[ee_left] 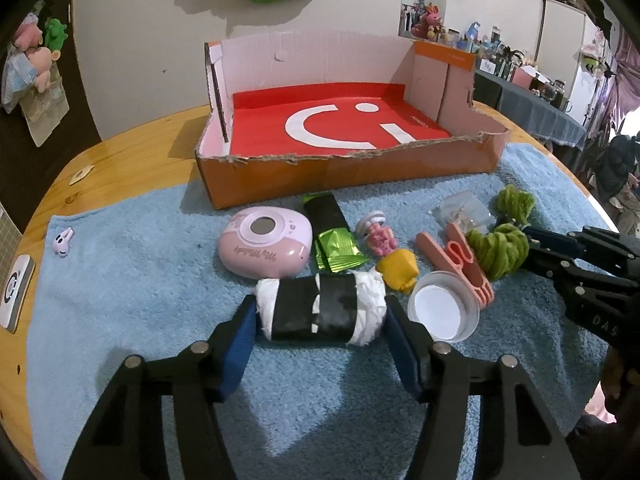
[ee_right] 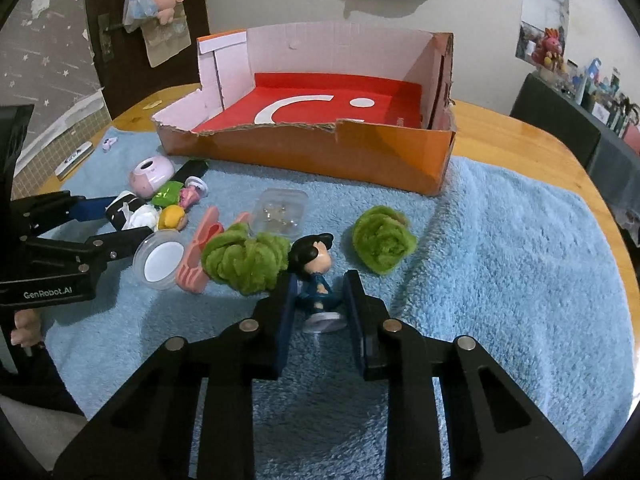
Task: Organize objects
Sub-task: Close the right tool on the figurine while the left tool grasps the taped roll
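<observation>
A white roll with a black band (ee_left: 316,312) lies on the blue towel (ee_left: 132,288). My left gripper (ee_left: 320,305) is shut on it, one blue pad against each end. A small figurine with black hair and blue clothes (ee_right: 318,276) stands on the towel (ee_right: 500,280), and my right gripper (ee_right: 320,280) is shut on its body. An orange cardboard box (ee_left: 340,172) with a red floor stands open behind the objects, with nothing in it. In the right wrist view the same box (ee_right: 320,156) is seen, and the left gripper (ee_right: 116,222) reaches in from the left.
On the towel lie a pink compact case (ee_left: 264,246), a green packet (ee_left: 332,236), a pink toy (ee_left: 380,236), a yellow toy (ee_left: 398,272), a clear round tub (ee_left: 444,308), a pink clip (ee_left: 460,264), green yarn bundles (ee_right: 244,260) (ee_right: 382,244), and a clear box (ee_right: 282,210). The wooden table (ee_left: 120,152) lies beneath.
</observation>
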